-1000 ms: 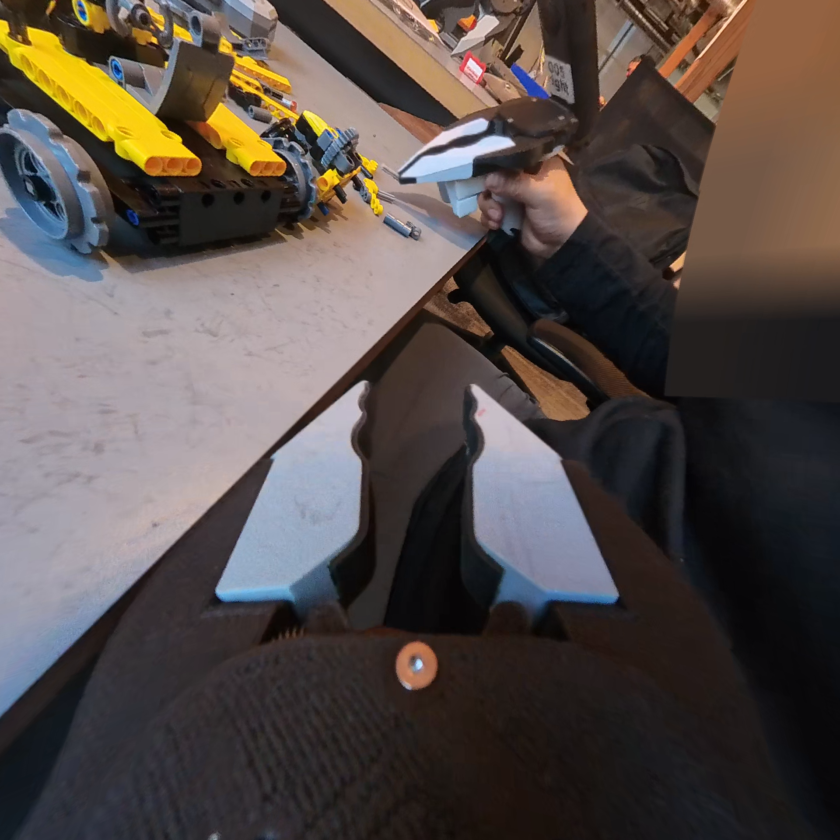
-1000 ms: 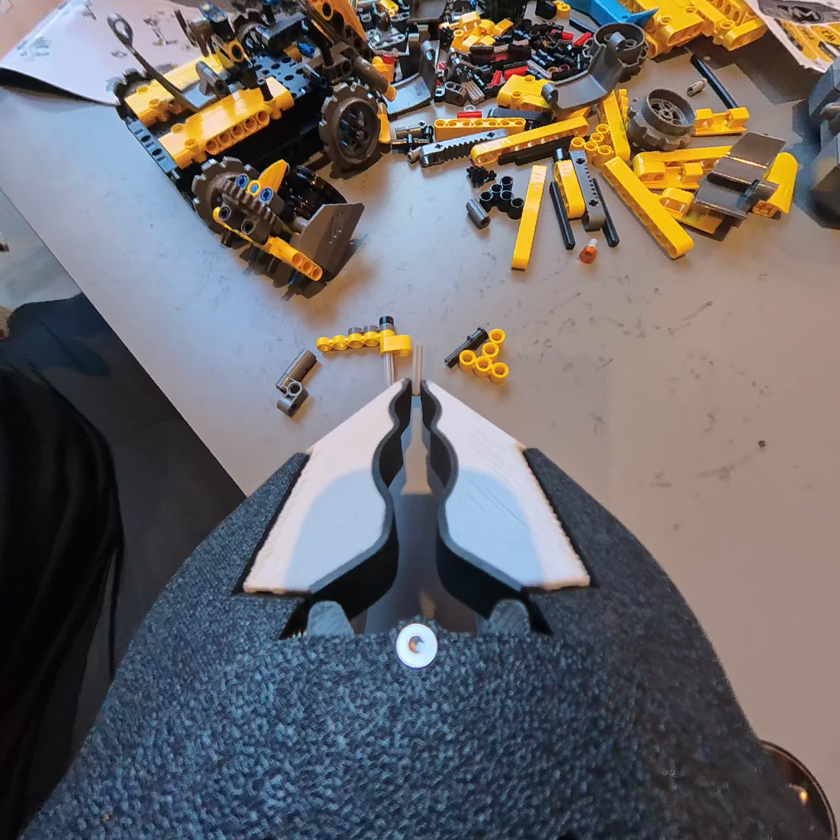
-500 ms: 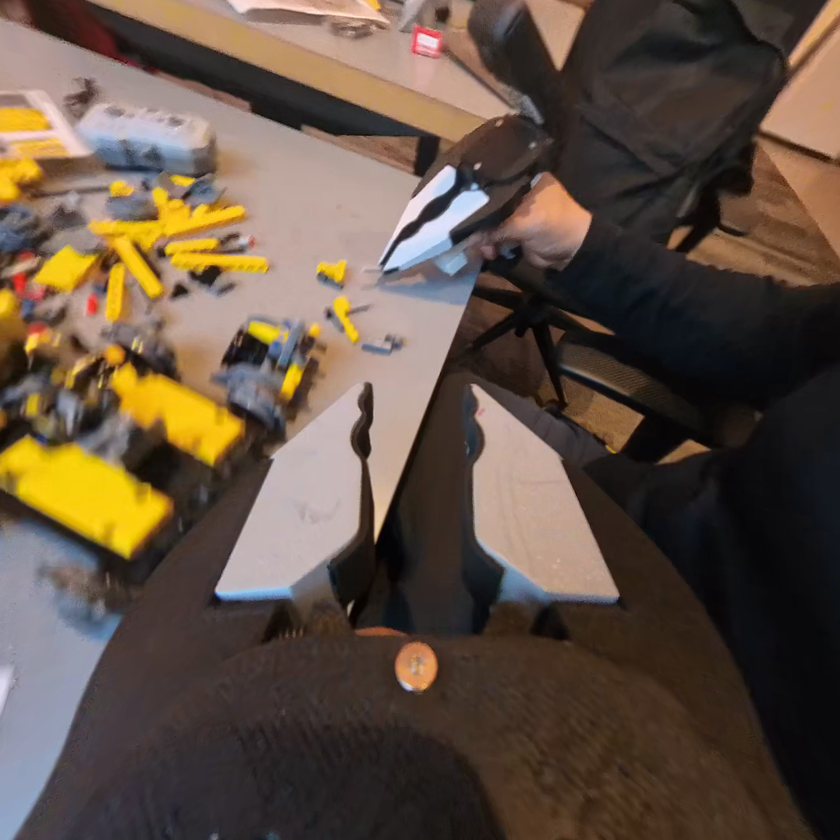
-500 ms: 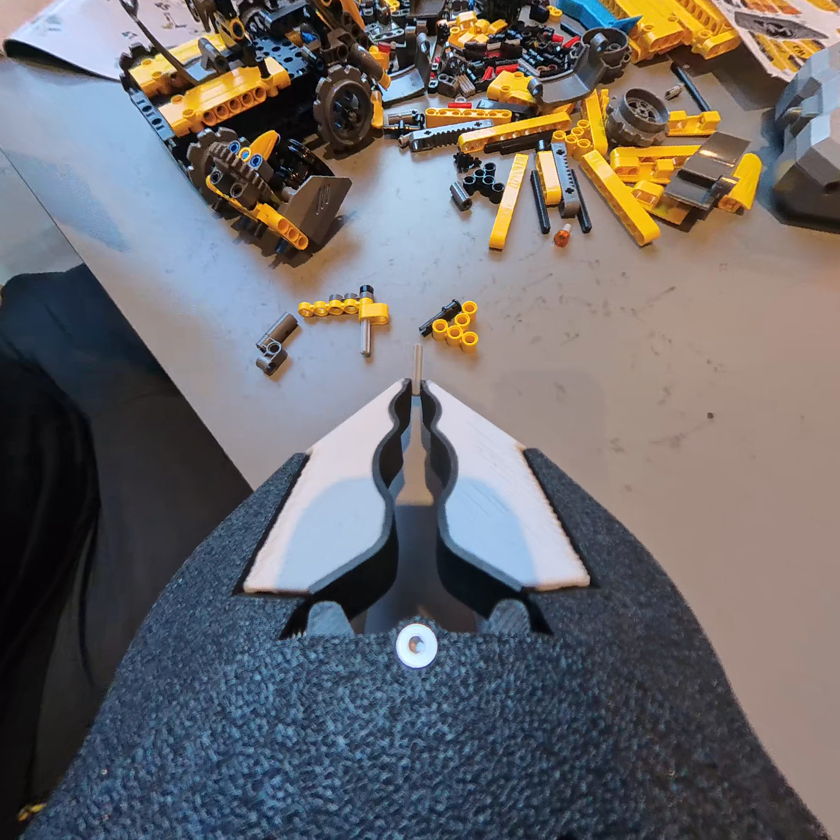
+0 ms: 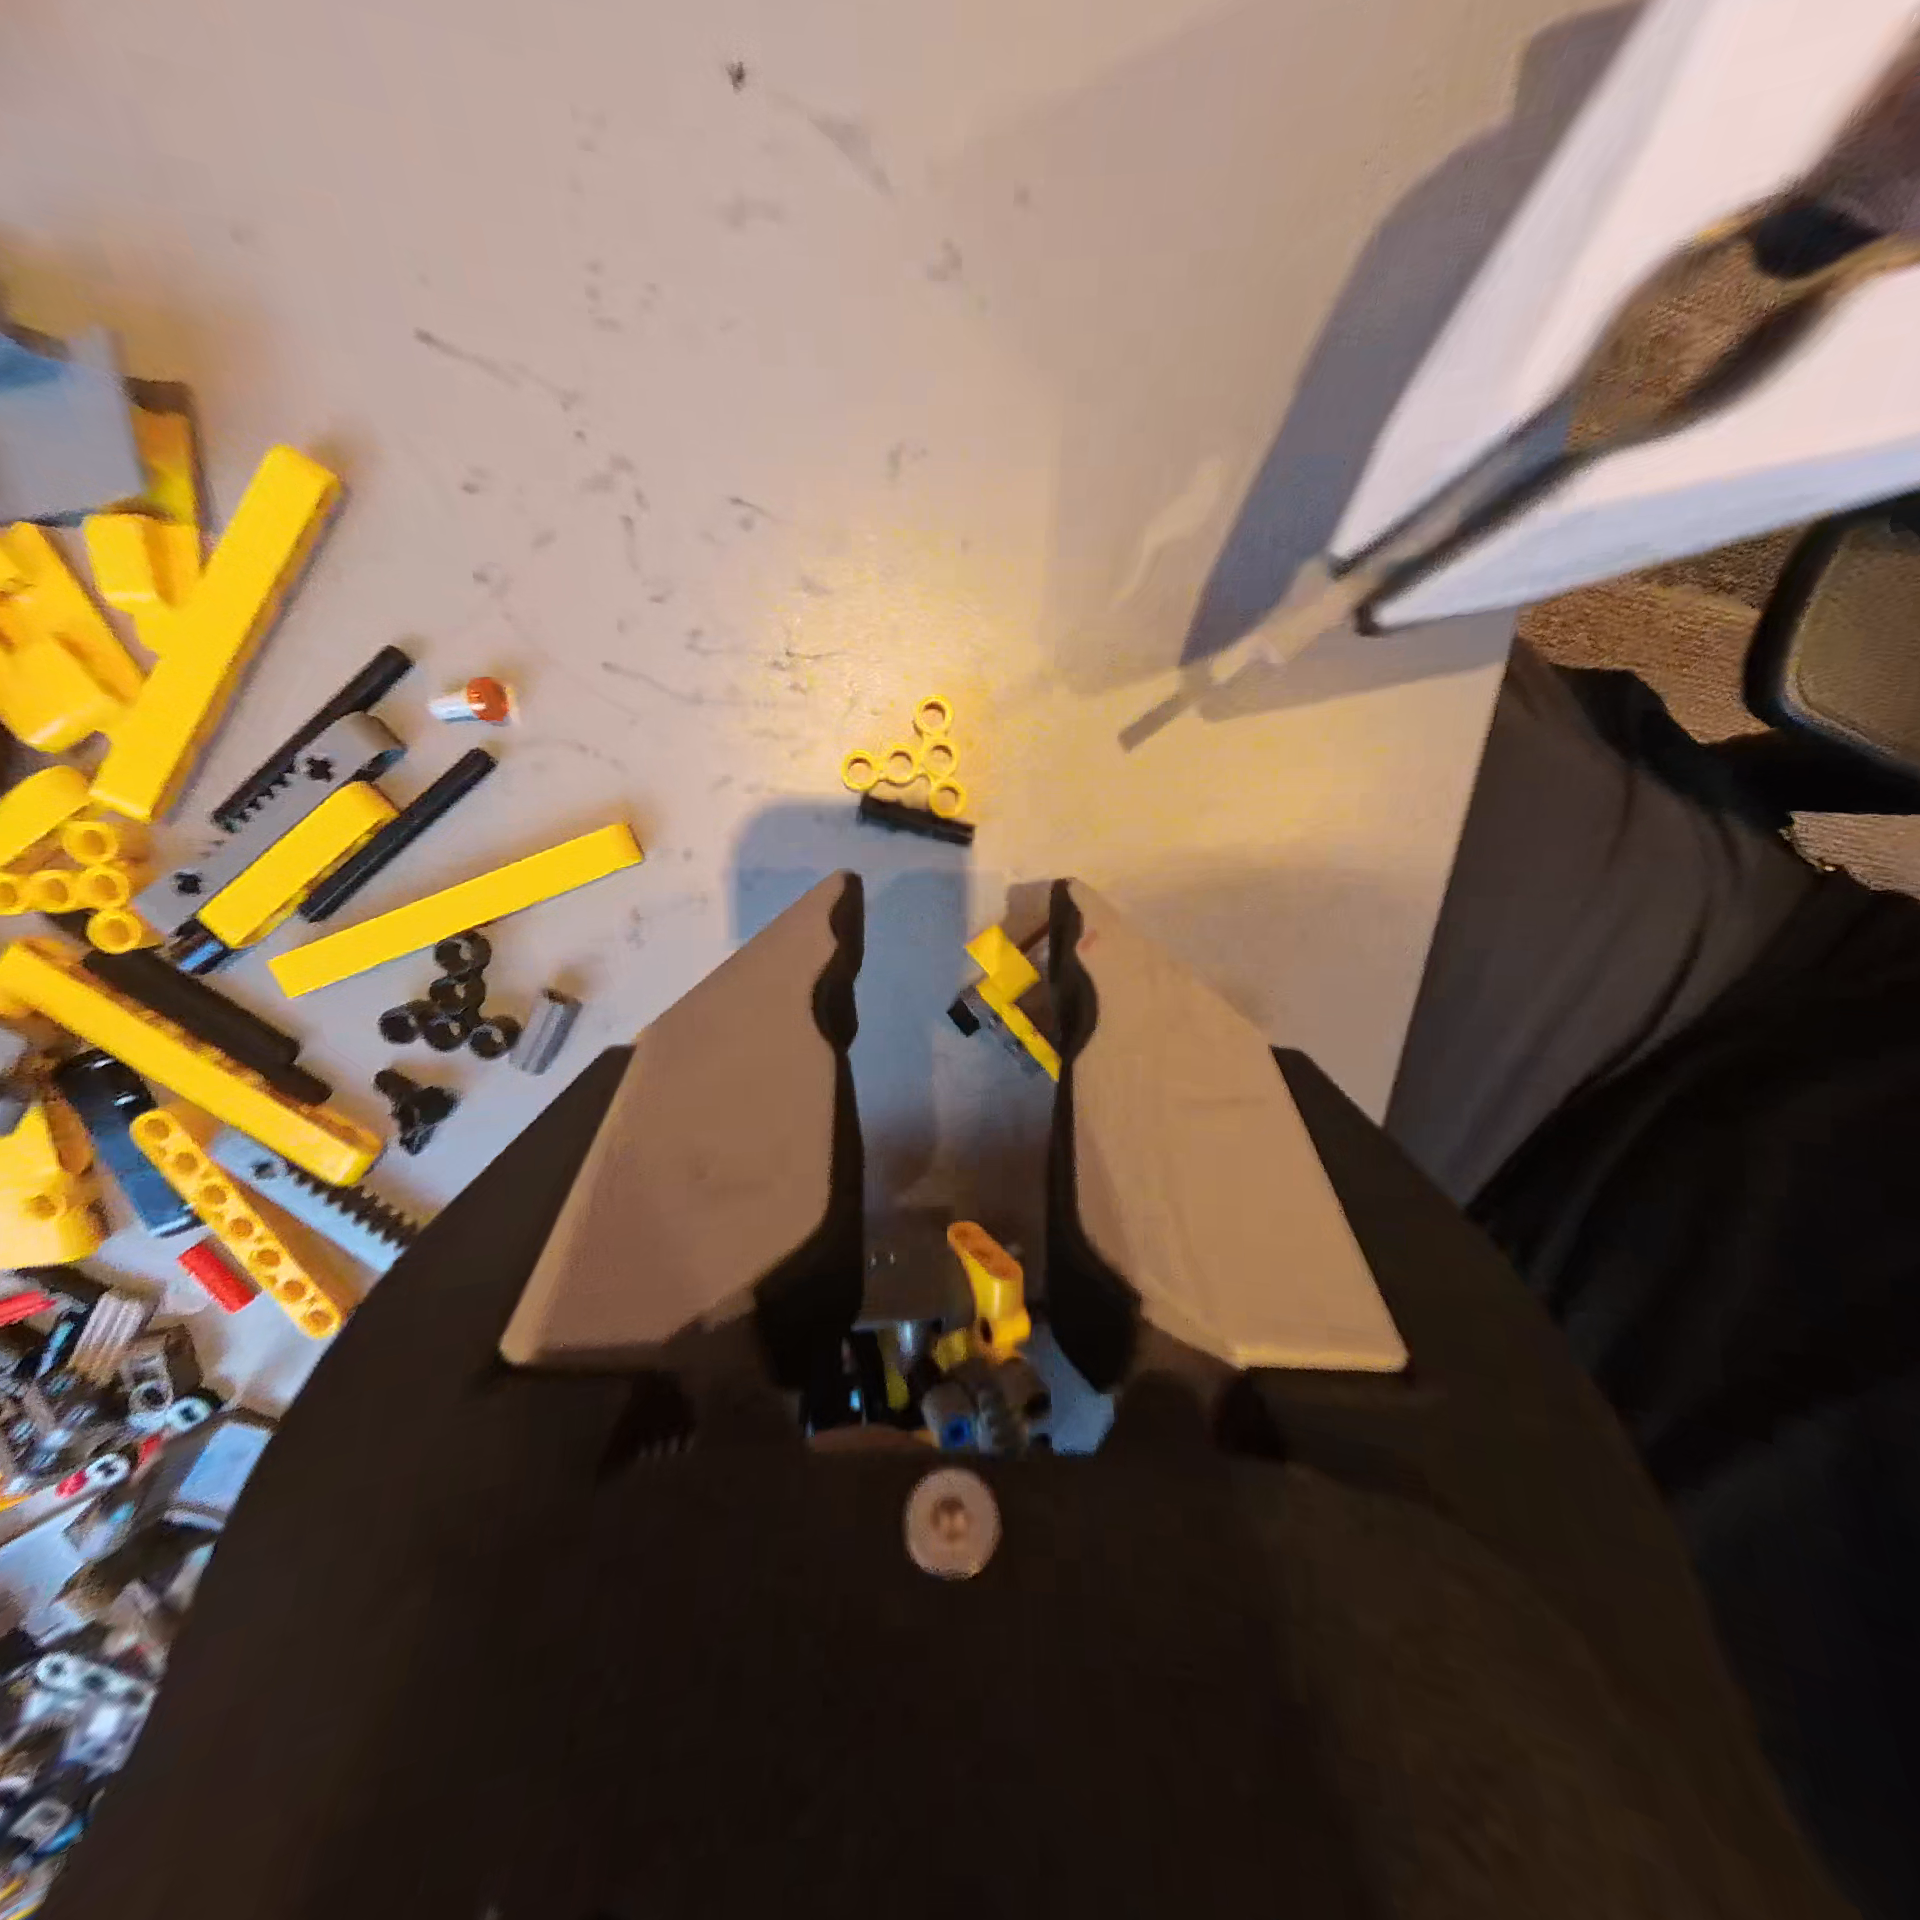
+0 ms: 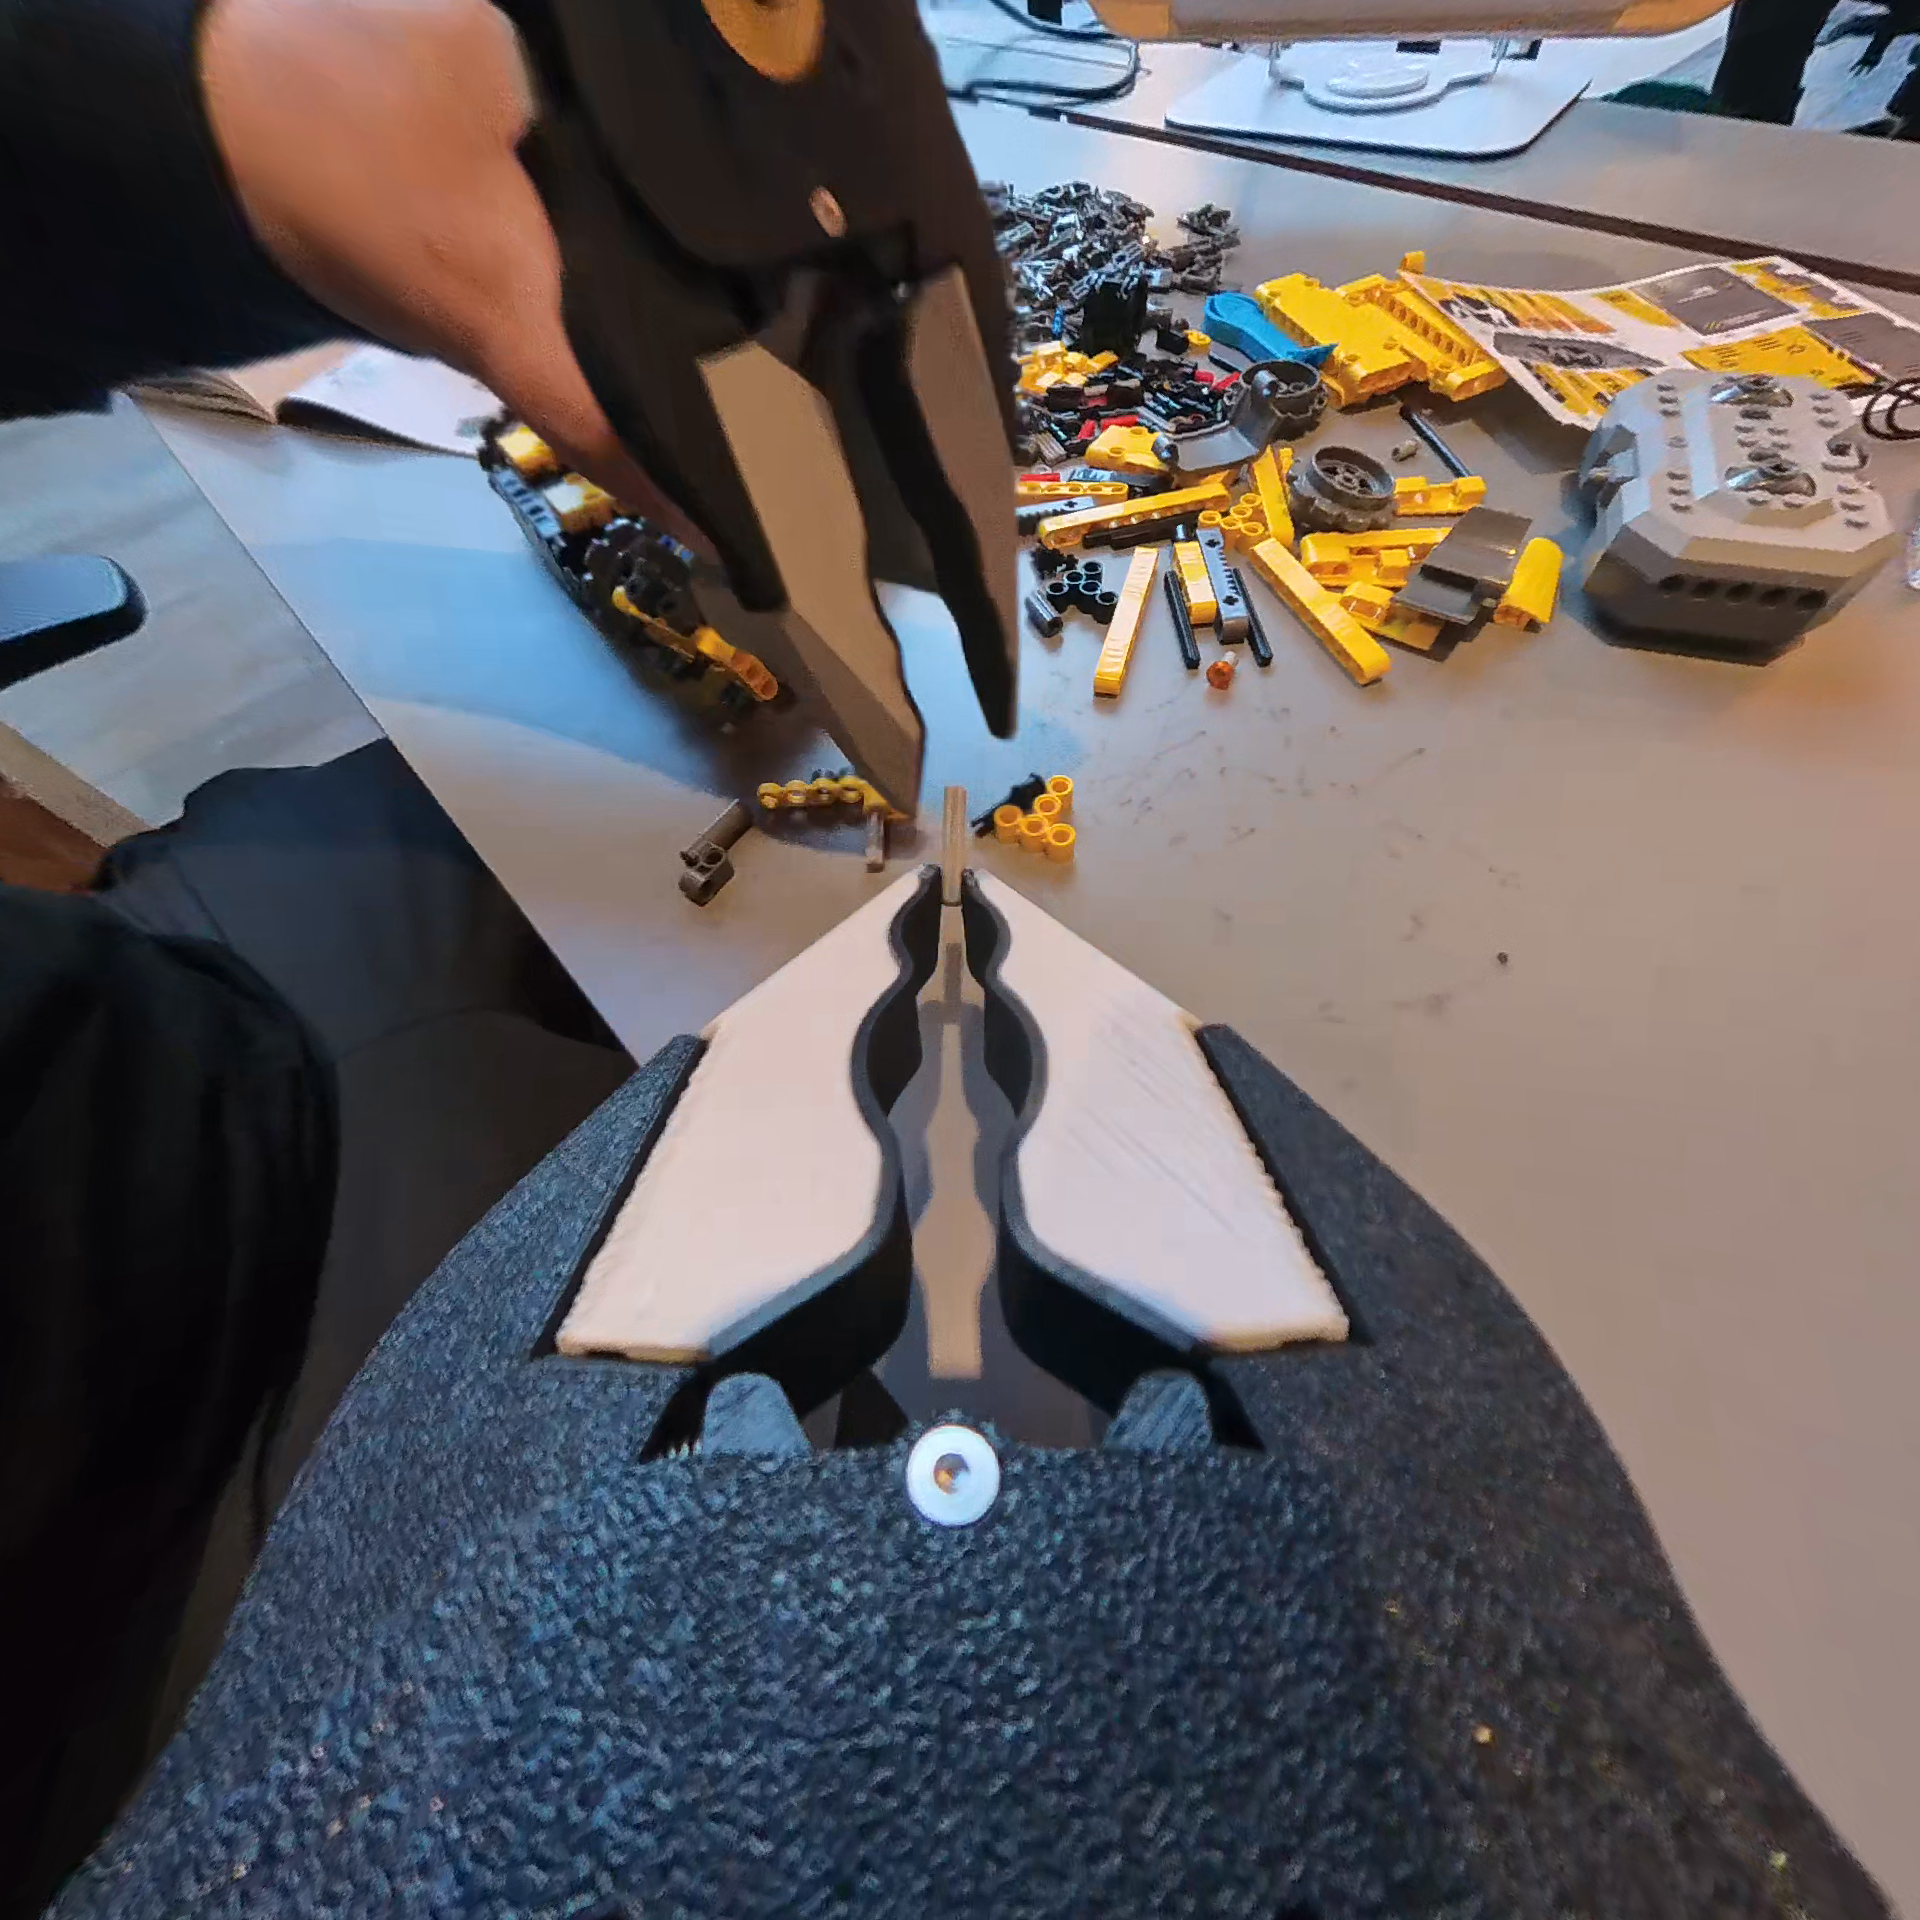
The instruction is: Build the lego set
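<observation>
Near the counter (image 6: 1455, 1039) edge, the right claw (image 6: 953, 883) pinches a thin grey rod (image 6: 953, 831) pointing to twelve o'clock. At eleven o'clock the left claw (image 6: 951, 743) hangs wide above a yellow beam (image 6: 816, 795); yellow ring piece (image 6: 1039, 826) lies at one o'clock.

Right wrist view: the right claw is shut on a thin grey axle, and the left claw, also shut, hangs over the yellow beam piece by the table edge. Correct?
Not quite. The left claw is open: the right wrist view shows a clear gap between its jaws, with nothing in them. The rest holds: the right claw is shut on the thin grey axle, and the left claw hangs over the yellow beam piece near the table edge.
</observation>
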A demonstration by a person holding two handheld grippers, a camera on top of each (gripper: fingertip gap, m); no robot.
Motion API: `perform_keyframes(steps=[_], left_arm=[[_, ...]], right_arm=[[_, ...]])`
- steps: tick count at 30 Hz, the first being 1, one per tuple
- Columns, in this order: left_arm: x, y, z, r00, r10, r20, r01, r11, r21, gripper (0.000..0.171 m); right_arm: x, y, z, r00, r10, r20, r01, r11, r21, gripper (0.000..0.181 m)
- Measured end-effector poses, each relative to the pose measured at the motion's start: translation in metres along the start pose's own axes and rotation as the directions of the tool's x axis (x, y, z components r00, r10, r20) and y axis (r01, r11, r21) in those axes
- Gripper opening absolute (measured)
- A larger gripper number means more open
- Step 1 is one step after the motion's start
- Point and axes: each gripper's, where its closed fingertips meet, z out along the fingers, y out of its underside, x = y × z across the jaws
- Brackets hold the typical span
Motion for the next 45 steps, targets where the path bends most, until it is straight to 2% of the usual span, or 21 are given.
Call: perform_keyframes(steps=[2, 6, 15, 17, 25, 29, 30, 31, 34, 37, 40, 45], left_arm=[[-0.002, 0.0, 0.011, 1.0, -0.023, -0.001, 0.023, 0.999, -0.029, 0.035], [-0.011, -0.005, 0.016, 0.999, -0.003, 0.054, 0.004, 1.0, -0.022, 0.024], [-0.024, 0.012, 0.009, 0.976, 0.193, 0.103, -0.183, 0.977, -0.106, 0.024], [-0.028, 0.017, 0.006, 0.972, 0.199, 0.122, -0.184, 0.975, -0.125, 0.026], [-0.028, 0.032, -0.005, 0.991, 0.06, 0.123, -0.047, 0.993, -0.108, 0.029], [-0.025, 0.03, -0.001, 0.994, -0.099, 0.053, 0.104, 0.99, -0.093, 0.035], [-0.028, 0.027, 0.0, 0.989, -0.14, 0.051, 0.144, 0.986, -0.085, 0.031], [-0.03, 0.026, 0.0, 0.984, -0.17, 0.045, 0.174, 0.981, -0.087, 0.036], [-0.035, 0.022, 0.001, 0.98, -0.198, 0.028, 0.2, 0.976, -0.086, 0.03], [-0.04, 0.019, 0.002, 0.983, -0.174, 0.053, 0.178, 0.979, -0.097, 0.021], [-0.042, 0.018, 0.004, 0.992, -0.085, 0.097, 0.096, 0.989, -0.111, 0.009], [-0.021, 0.013, 0.009, 0.98, 0.178, 0.084, -0.167, 0.978, -0.128, 0.01]], right_arm=[[-0.005, 0.0, -0.001, 1.0, 0.001, 0.011, -0.001, 1.0, 0.008, 0.003], [-0.009, 0.0, -0.004, 1.0, -0.014, 0.009, 0.014, 1.0, 0.008, 0.003], [-0.012, 0.008, 0.001, 1.0, -0.018, 0.016, 0.018, 1.0, -0.024, 0.003], [-0.013, 0.01, 0.004, 1.0, -0.023, 0.016, 0.024, 0.999, -0.035, 0.003], [-0.015, 0.015, 0.009, 0.999, -0.051, 0.011, 0.051, 0.996, -0.07, 0.003], [-0.016, 0.015, 0.009, 0.998, -0.053, 0.013, 0.054, 0.996, -0.07, 0.003], [-0.017, 0.015, 0.009, 0.998, -0.054, 0.013, 0.055, 0.996, -0.069, 0.003], [-0.018, 0.014, 0.008, 0.998, -0.056, 0.013, 0.056, 0.996, -0.067, 0.003], [-0.019, 0.013, 0.007, 0.998, -0.059, 0.013, 0.06, 0.996, -0.064, 0.003], [-0.019, 0.012, 0.006, 0.998, -0.06, 0.013, 0.061, 0.996, -0.06, 0.003], [-0.02, 0.011, 0.005, 0.998, -0.063, 0.012, 0.064, 0.996, -0.058, 0.003], [-0.018, 0.014, 0.005, 0.998, -0.064, 0.001, 0.064, 0.995, -0.071, 0.003]])
